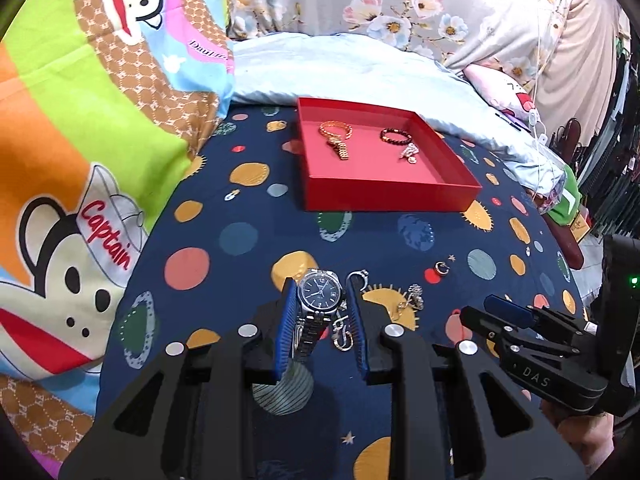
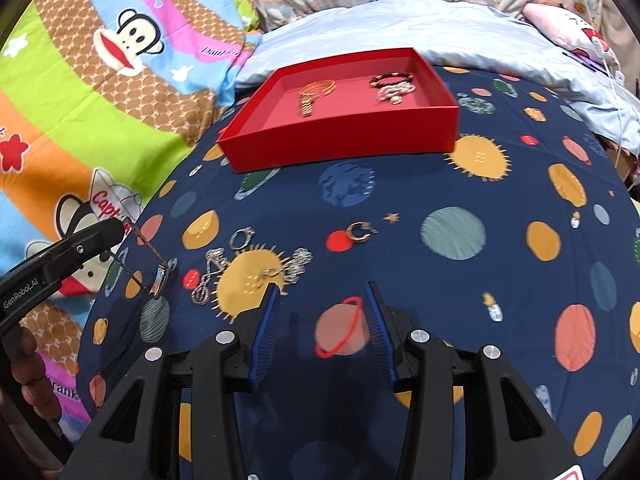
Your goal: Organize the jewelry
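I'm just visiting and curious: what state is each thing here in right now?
Left gripper: shut on silver watch, which dangles.
Right gripper: open, empty.
Red box: lidless, holding gold watch and beaded bracelet.
Hoop earring: loose on bedspread.

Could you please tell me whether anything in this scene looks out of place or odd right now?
Only the unsorted pieces stand out. The red box holds a gold watch and a beaded bracelet, while a ring and other small silver jewelry lie scattered on the bedspread. The left gripper holds the silver watch, dangling.
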`<move>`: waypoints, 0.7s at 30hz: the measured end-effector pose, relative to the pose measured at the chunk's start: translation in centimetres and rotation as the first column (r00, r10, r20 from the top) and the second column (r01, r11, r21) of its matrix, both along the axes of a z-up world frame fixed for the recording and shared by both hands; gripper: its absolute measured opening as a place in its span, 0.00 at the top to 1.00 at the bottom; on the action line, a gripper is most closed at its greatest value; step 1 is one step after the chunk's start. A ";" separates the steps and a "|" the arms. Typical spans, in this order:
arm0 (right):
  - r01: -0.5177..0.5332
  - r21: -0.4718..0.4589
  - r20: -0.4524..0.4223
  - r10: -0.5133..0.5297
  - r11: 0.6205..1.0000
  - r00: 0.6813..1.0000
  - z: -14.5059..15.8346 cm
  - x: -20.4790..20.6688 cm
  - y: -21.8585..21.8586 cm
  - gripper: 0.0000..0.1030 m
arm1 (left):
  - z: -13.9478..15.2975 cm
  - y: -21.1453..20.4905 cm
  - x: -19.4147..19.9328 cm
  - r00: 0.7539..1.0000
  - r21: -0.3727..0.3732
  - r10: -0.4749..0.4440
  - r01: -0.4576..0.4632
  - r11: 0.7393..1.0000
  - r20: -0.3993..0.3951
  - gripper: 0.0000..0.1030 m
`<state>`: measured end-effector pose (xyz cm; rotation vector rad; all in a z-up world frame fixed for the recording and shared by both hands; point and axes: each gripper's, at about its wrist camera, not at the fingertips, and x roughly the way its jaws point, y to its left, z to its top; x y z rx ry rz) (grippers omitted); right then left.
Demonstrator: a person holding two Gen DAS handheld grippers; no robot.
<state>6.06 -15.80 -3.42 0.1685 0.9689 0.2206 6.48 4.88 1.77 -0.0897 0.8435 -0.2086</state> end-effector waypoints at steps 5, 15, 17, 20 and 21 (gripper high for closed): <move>-0.039 0.011 -0.013 0.039 0.999 0.999 -0.3 0.4 1.8 0.59 | 0.0 1.1 -0.2 1.000 0.006 0.019 -0.019 1.000 0.001 0.76; -0.086 0.012 -0.032 0.086 0.996 0.996 -1.2 1.2 4.2 0.60 | -0.9 2.4 0.4 0.999 -0.012 0.038 -0.038 0.999 -0.022 0.76; -0.081 0.007 -0.036 0.082 0.997 0.996 -1.5 1.4 4.2 0.60 | -1.0 2.5 0.5 0.999 -0.014 0.039 -0.039 0.999 -0.025 0.76; -0.070 0.001 -0.045 0.070 0.998 0.997 -1.9 1.8 3.9 0.60 | -1.3 2.6 0.7 0.999 -0.017 0.041 -0.042 0.999 -0.032 0.76; -0.067 -0.001 -0.047 0.067 0.998 0.997 -2.0 2.0 3.8 0.60 | -1.4 2.6 0.8 0.999 -0.019 0.041 -0.042 0.999 -0.034 0.76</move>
